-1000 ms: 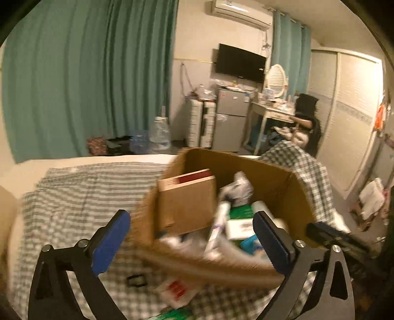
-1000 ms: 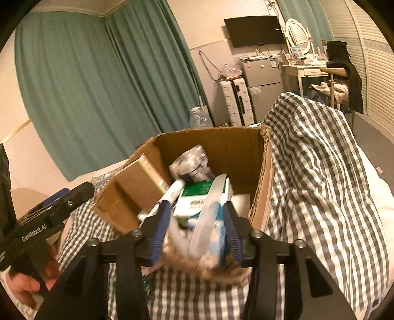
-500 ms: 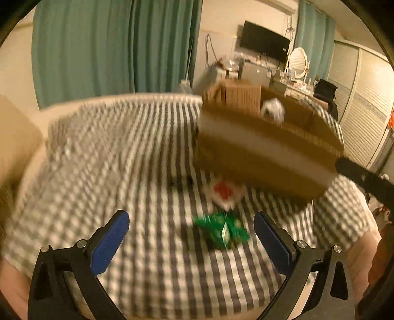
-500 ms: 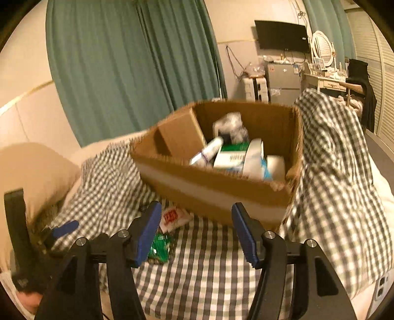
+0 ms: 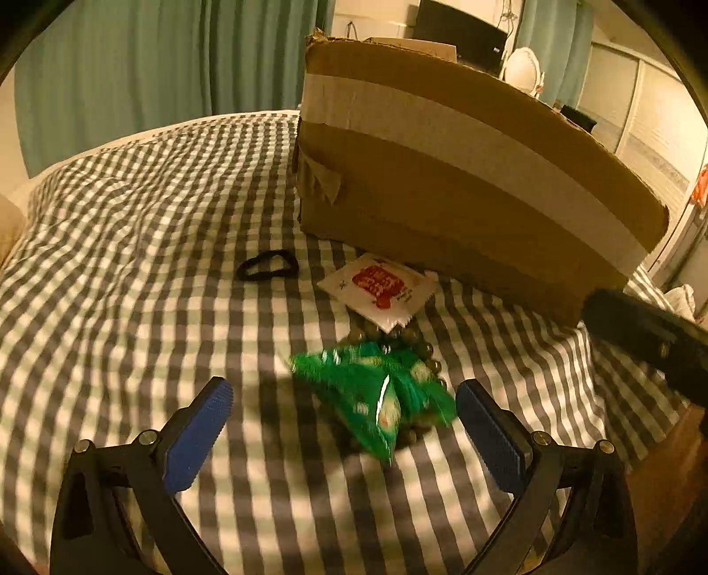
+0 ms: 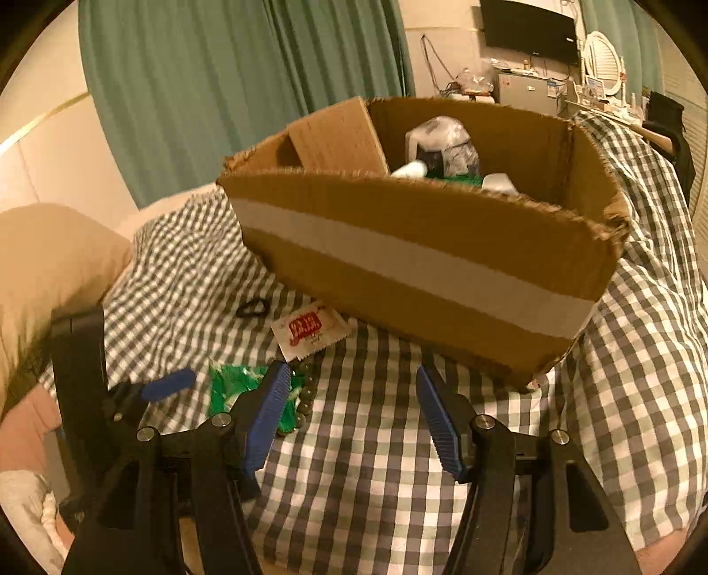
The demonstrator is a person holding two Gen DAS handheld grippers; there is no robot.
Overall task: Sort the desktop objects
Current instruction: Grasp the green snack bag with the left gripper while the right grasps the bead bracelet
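Left tool [image 5: 338, 427], jaws wide & empty, aims at green packet [image 5: 376, 398] lying on bed [image 5: 132, 265] just ahead, right of centre, atop beads. Right tool [image 6: 352, 415], also wide, sits farther off, nearer cardboard box [image 6: 420, 265]. Left likely picks.

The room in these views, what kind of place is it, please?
Most likely a bedroom at home: a bed under a checked cover, a pillow, teal curtains, and a wall television above a cluttered dresser.
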